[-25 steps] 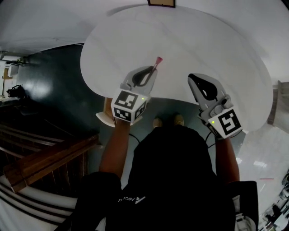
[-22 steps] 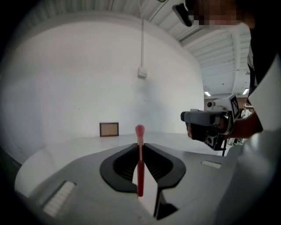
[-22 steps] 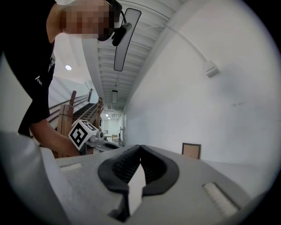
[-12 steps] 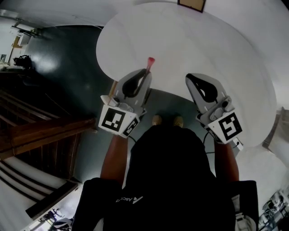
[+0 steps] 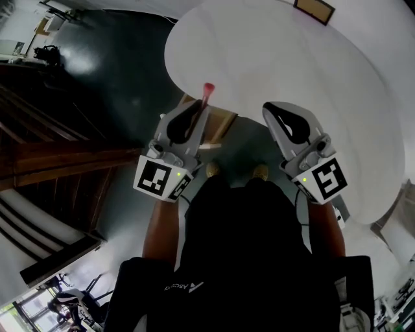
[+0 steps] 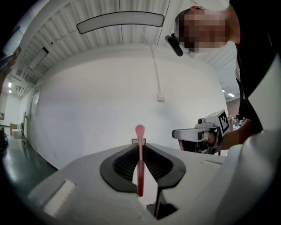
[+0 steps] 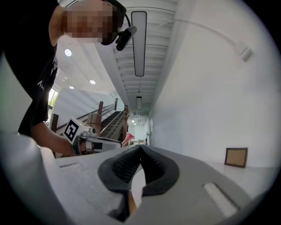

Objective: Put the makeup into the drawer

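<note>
Left gripper: level, aimed toward 1 o'clock in the head view; jaws clamped on the makeup stick; marker cube at the rear, toward 7 o'clock.
Makeup stick: slim, red-pink, pinched between the ribbed pads along the left gripper's length; paler rounded tip sticking out past the jaw ends toward 12 o'clock in the left gripper view; in the head view, tip over the near rim of the table.
Right gripper: jaws shut pad on pad, nothing between them; level, aimed toward 11 o'clock in the head view; at 3 o'clock from the left gripper, well apart from it.
Table: white, round, top bare, filling the head view from 12 to 3 o'clock.
Wooden box: pale wood, at the table's near rim, at 4 o'clock from the left jaw ends; impossible to tell whether a drawer.
Picture frame: dark-edged, at the far side of the table, 1 o'clock in the head view; low at 4 o'clock in the right gripper view, against the white wall.
Wall: plain white ahead of the left gripper, a thin cable running down it at 12 o'clock.
Staircase: dark wood, at 9 o'clock in the head view.
Shoes: on the dark floor, between the two grippers, at 6 o'clock from the wooden box.
</note>
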The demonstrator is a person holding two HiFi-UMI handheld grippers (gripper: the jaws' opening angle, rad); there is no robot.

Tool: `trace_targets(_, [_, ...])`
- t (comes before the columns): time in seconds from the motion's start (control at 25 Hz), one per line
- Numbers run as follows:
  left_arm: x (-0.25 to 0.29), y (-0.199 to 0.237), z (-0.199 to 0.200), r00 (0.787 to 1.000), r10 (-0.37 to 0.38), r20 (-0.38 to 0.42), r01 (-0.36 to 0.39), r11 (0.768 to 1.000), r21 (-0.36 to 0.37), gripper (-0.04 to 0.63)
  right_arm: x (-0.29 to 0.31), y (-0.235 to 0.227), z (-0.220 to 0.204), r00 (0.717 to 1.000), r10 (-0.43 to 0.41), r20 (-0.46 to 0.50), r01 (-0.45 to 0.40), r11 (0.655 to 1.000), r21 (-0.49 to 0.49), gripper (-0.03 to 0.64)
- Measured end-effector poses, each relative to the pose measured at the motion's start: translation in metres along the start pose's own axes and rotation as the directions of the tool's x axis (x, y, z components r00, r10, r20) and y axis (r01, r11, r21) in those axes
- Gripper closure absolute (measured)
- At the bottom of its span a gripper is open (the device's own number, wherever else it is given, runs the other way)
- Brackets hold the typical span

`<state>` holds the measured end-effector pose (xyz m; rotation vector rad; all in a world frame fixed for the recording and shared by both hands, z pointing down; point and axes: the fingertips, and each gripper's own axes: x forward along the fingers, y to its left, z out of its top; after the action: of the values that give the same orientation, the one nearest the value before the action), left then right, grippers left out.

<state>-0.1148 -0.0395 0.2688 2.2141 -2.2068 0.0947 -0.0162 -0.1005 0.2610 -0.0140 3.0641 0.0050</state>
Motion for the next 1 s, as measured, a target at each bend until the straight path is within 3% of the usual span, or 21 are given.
trace_targets(0.24, [-0.035,0.042,-0.010,0.999,-0.047,0.012,0.046,0.998,0.040,0.541,0.051,0.041,-0.013,0.999,0.004,-0.037,-0.004,1.000,0.016,0.614])
trace_targets(0.4, [-0.056,0.068,-0.023,0.989,-0.147,-0.016,0.148,0.986,0.072,0.541,0.085,0.066,-0.019,0.998,-0.046,-0.049,0.047,0.999,0.008,0.614])
trace_targets(0.56, [-0.076,0.103,-0.036,0.963,-0.264,-0.058,0.269,0.957,0.106,0.541,0.123,0.091,-0.026,0.991,-0.111,-0.072,0.111,0.994,-0.007,0.614])
trace_targets(0.72, [-0.084,0.126,-0.053,0.911,-0.395,-0.122,0.410,0.900,0.146,0.541,0.146,0.106,-0.031,0.974,-0.203,-0.098,0.202,0.979,-0.016,0.614])
trace_targets(1.0, [-0.079,0.127,-0.105,0.767,-0.585,-0.264,0.635,0.750,0.184,0.541,0.148,0.114,-0.044,0.918,-0.366,-0.151,0.362,0.931,-0.049,0.614])
